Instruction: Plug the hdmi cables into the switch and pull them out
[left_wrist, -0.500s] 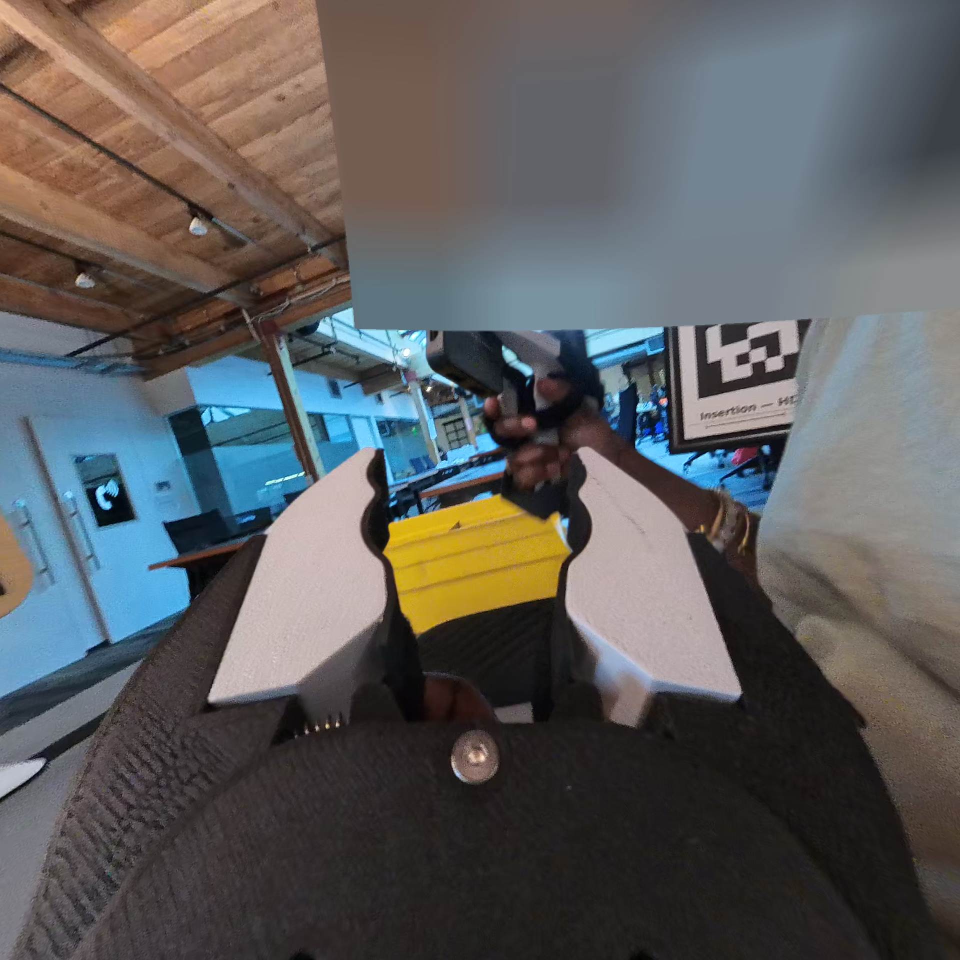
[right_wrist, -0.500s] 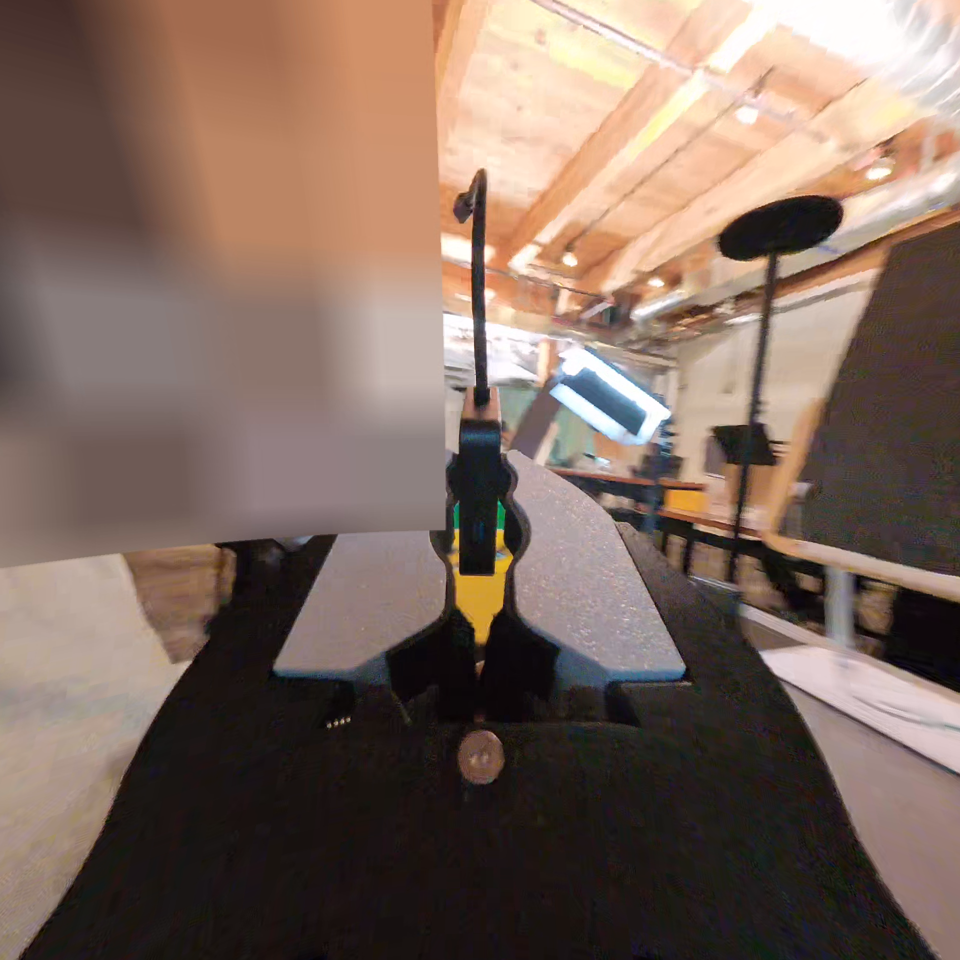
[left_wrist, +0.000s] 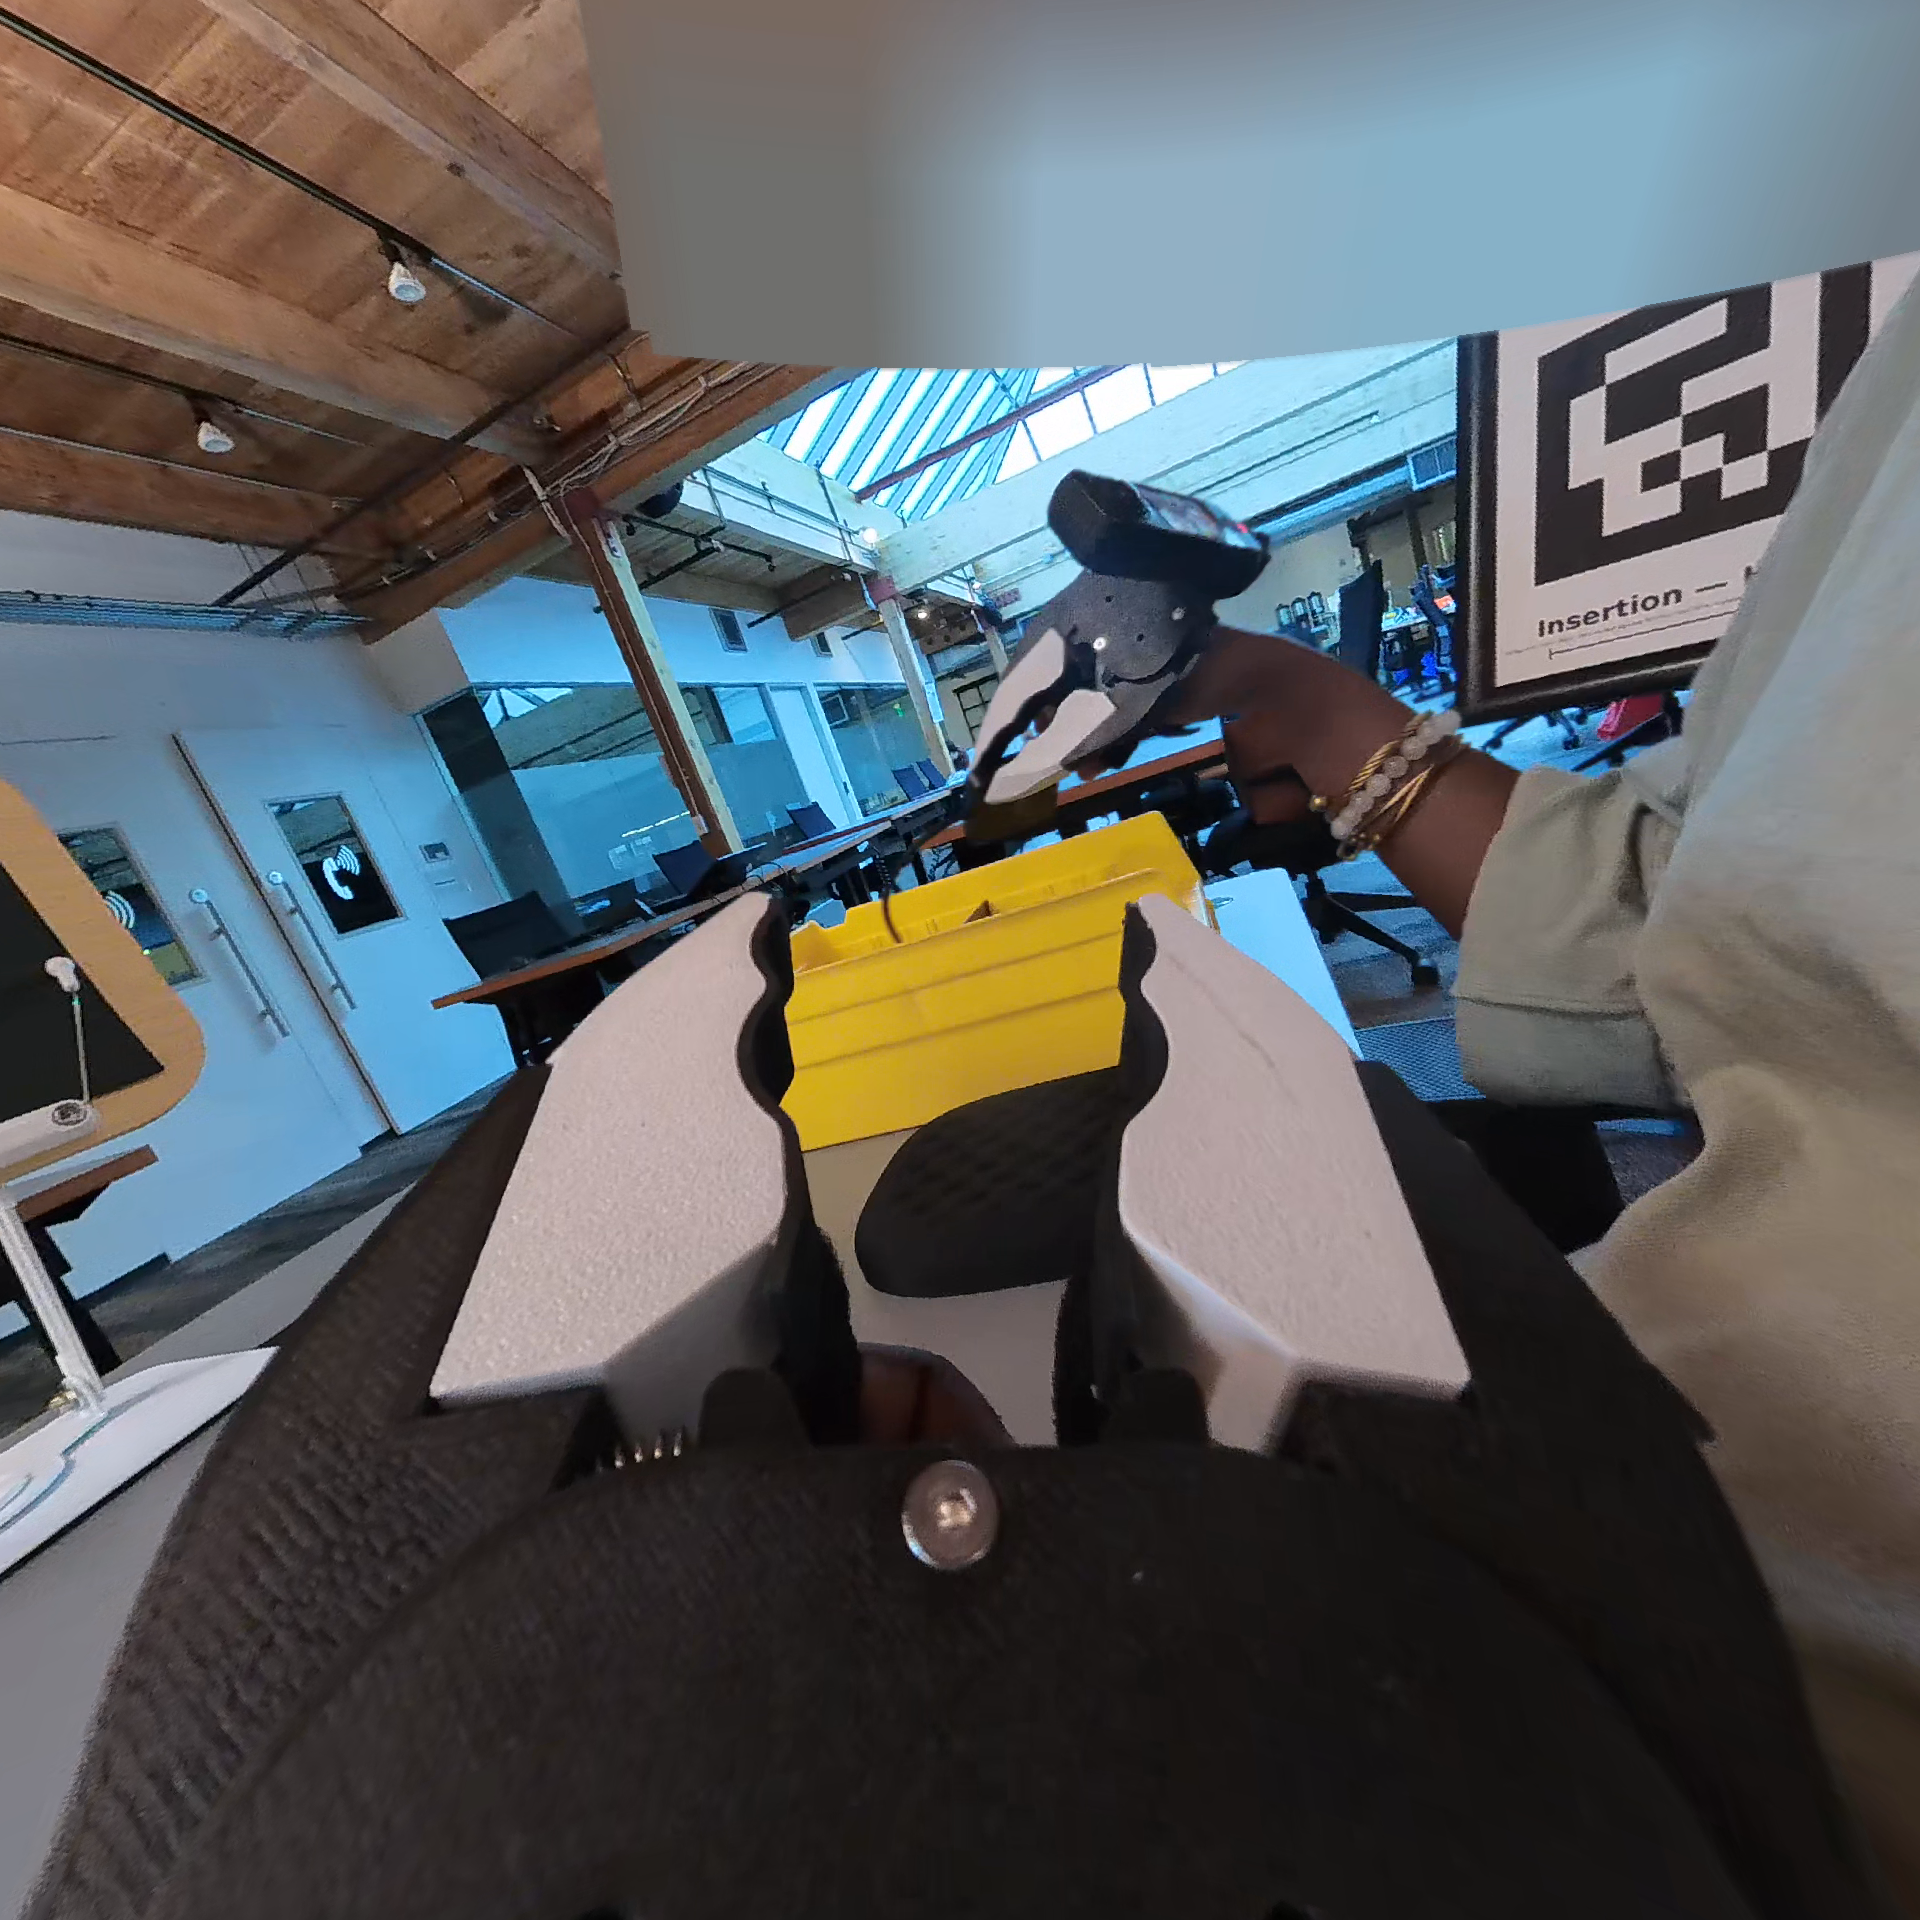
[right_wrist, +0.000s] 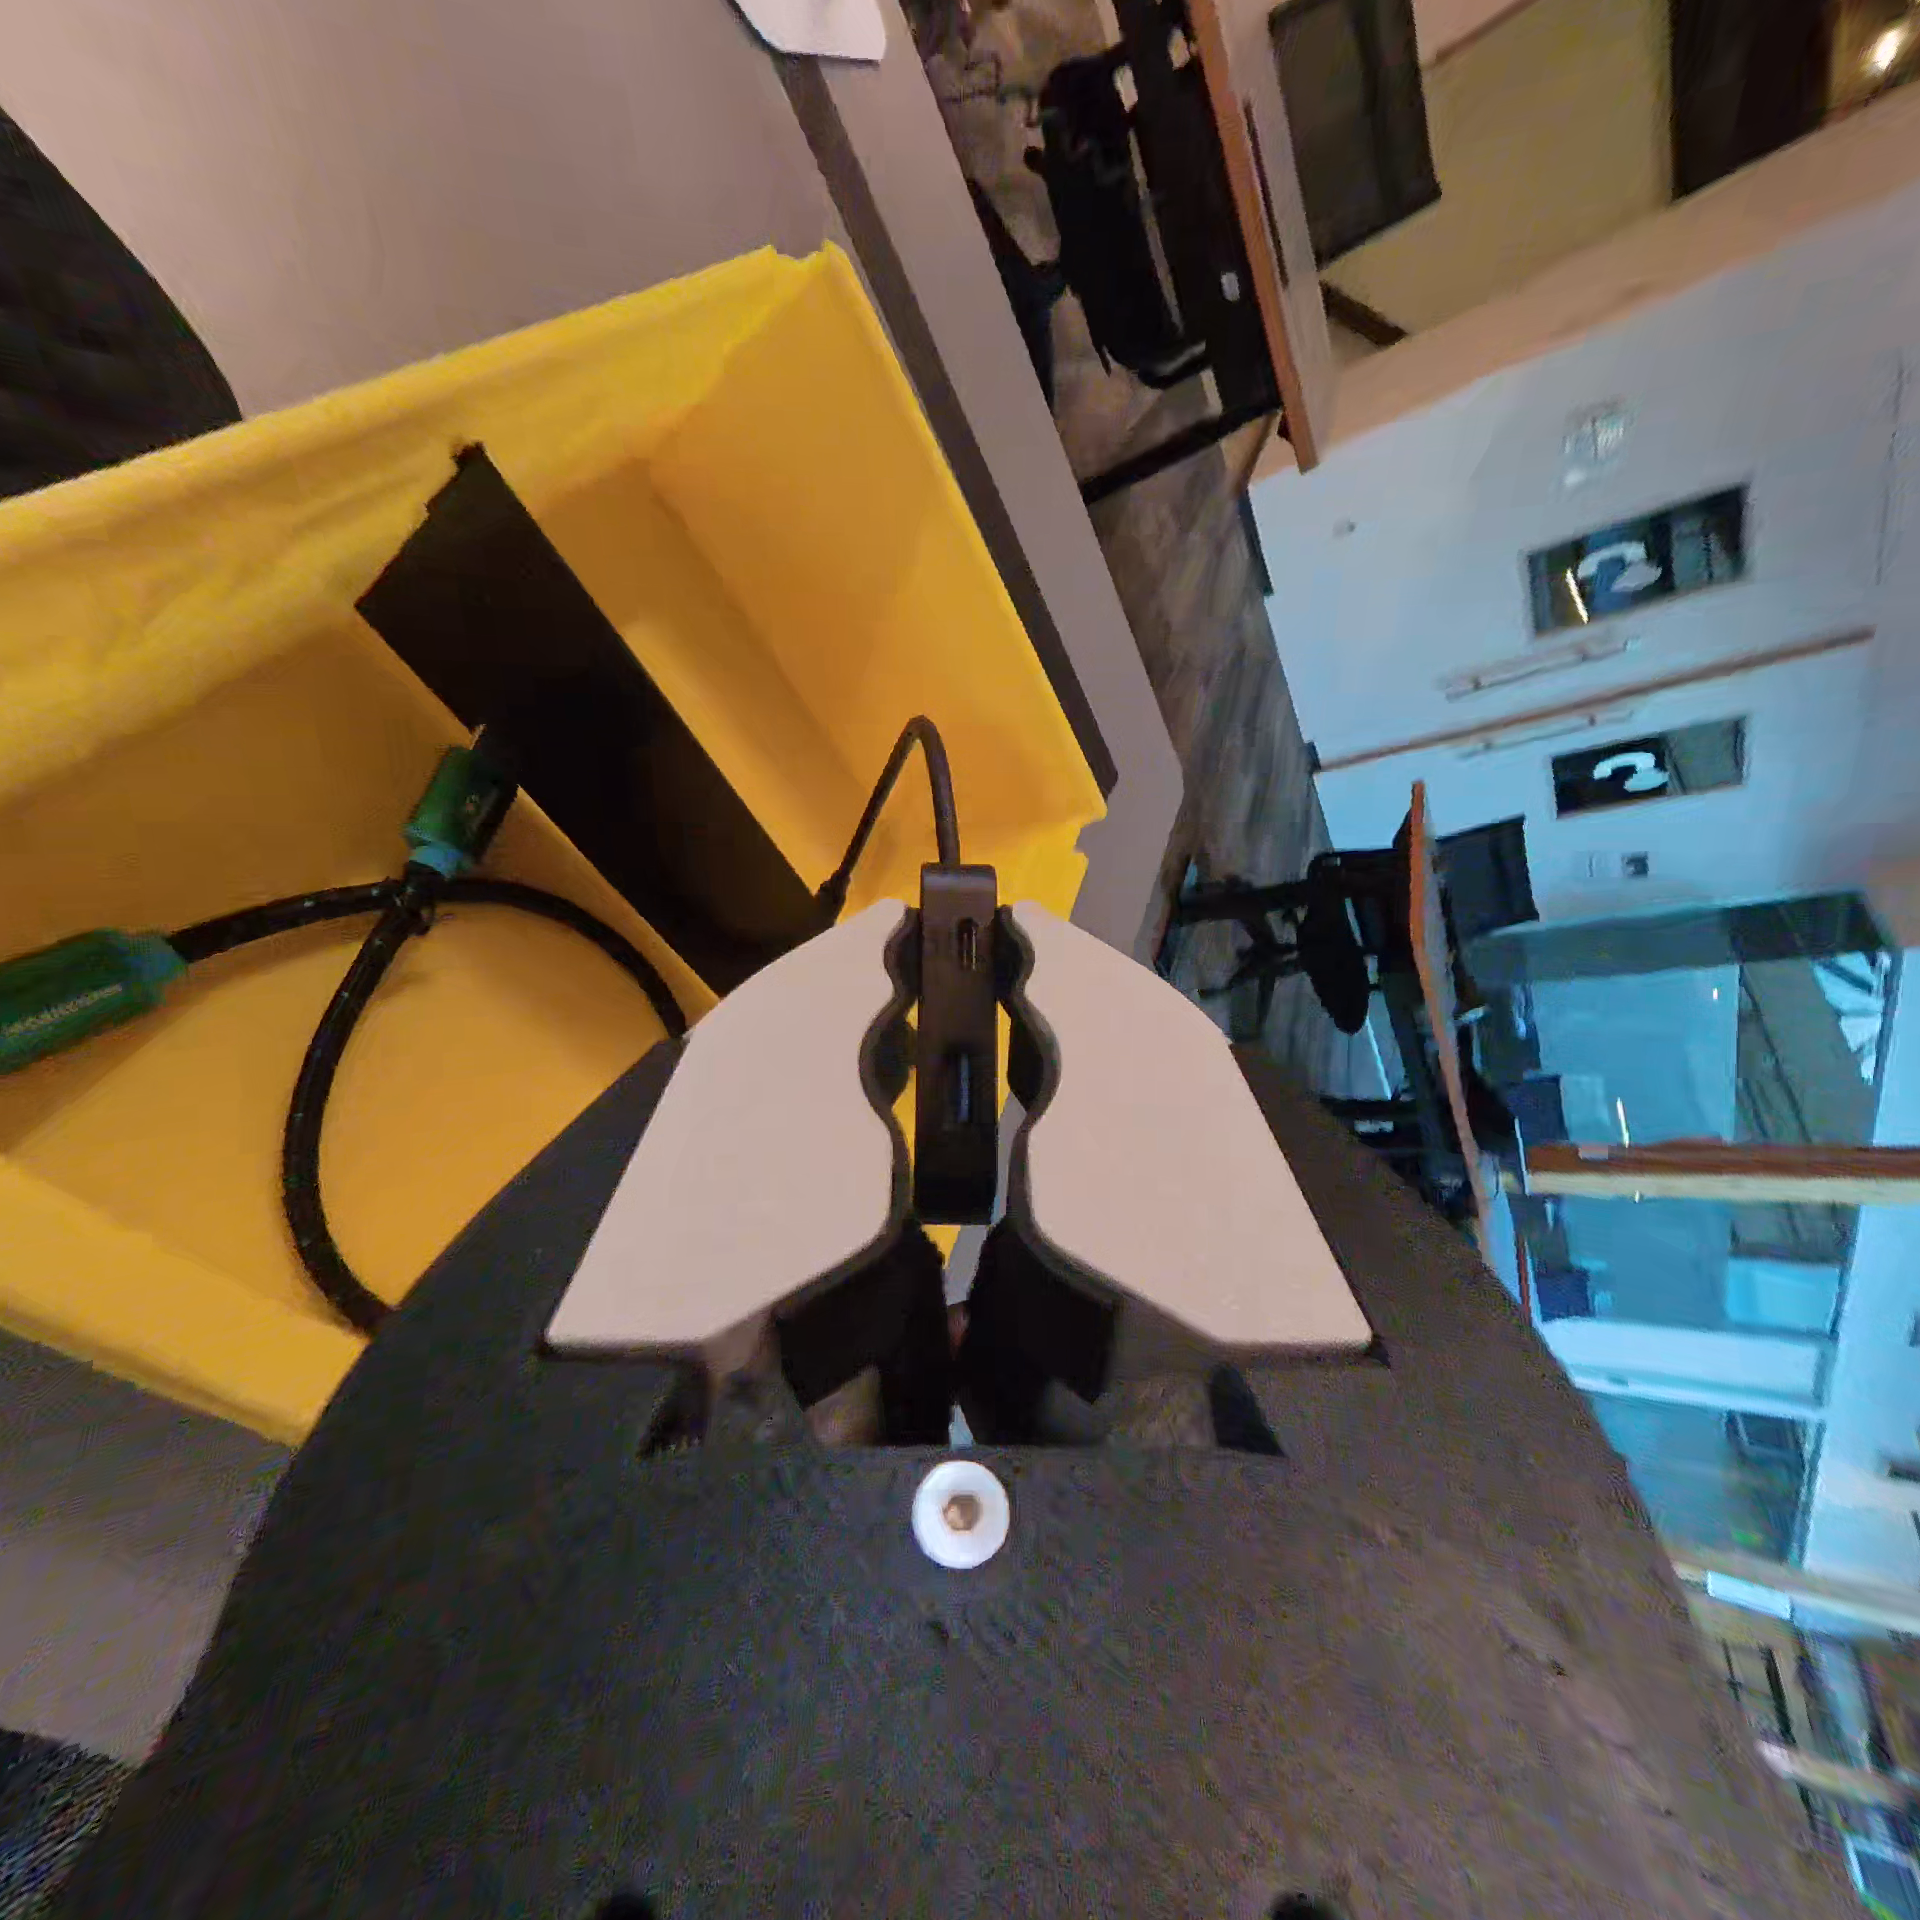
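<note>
Switch (right_wrist: 954, 1049): small black slim box with slots along its edge, clamped between the pale fingers of the right hand-held gripper (right_wrist: 954, 935) above the near corner of the yellow bin (right_wrist: 810, 436); a thin black lead (right_wrist: 914, 769) loops from its far end down into the bin. HDMI cable (right_wrist: 343, 1049): black braided, coiled on the bin floor, tied at the crossing, with two green plugs; one plug (right_wrist: 457, 805) leans against a black rectangular box (right_wrist: 582, 707) standing in the bin, the other (right_wrist: 73, 997) lies by the bin's left wall. Neither plug is seated in the switch. Yellow bin: open-topped, resting on a grey bench (right_wrist: 94, 1455). Left hand-held gripper (left_wrist: 951, 966): jaws spread wide, nothing between them, held short of the bin's outer wall (left_wrist: 956, 1018), with a black rounded object (left_wrist: 987, 1195) lying between it and the bin. From the left wrist view, the right hand-held gripper (left_wrist: 1023, 748) appears above the bin's far rim, tilted downward, held by a hand (left_wrist: 1278, 707) with beaded and gold bracelets (left_wrist: 1387, 774) and a pale sleeve (left_wrist: 1579, 914). Beyond the bin: a black-and-white marker board (left_wrist: 1662, 499), office tables and white doors.
</note>
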